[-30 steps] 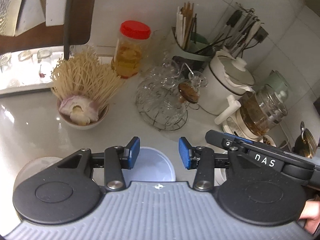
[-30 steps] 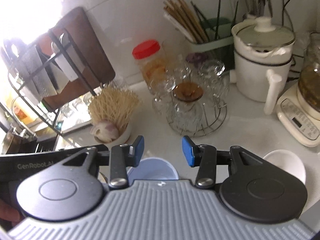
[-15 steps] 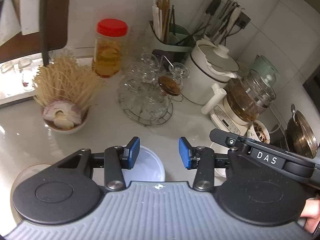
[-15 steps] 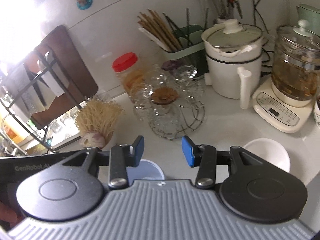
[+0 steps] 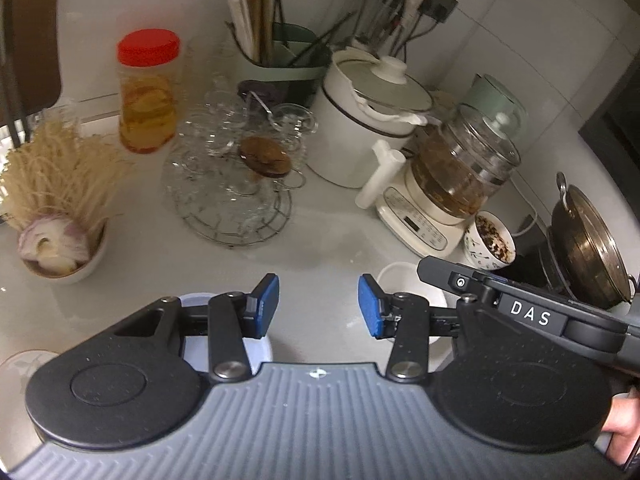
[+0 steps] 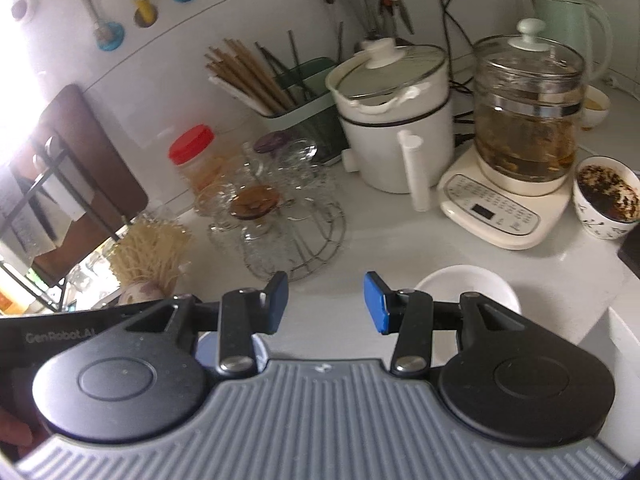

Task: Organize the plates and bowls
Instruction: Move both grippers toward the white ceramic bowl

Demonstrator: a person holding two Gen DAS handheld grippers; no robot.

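Bowls are what both tools face, and neither is gripped. The left gripper hangs over the counter with its blue pads spread apart and nothing between them; the right gripper is likewise spread and empty.

The white bowl sits on bare counter toward the front right, just ahead of the right gripper's right finger and a little off its centre line. In the left wrist view the same white bowl shows behind the left tool's right pad, partly covered by the other tool's body. The right gripper looks the nearer of the two, so the reach probably falls to it — a small shift to the right would put the rim between the pads. Being round, the bowl has no long axis to line up with; any part of the near rim should serve.

A pale blue bowl lies low under the left gripper's left finger, mostly hidden.

Room is tighter behind: the kettle base and a patterned cup of dark dregs stand just beyond the white bowl, and the wire rack of glasses sits to the left. Open counter lies between the rack and the bowl.
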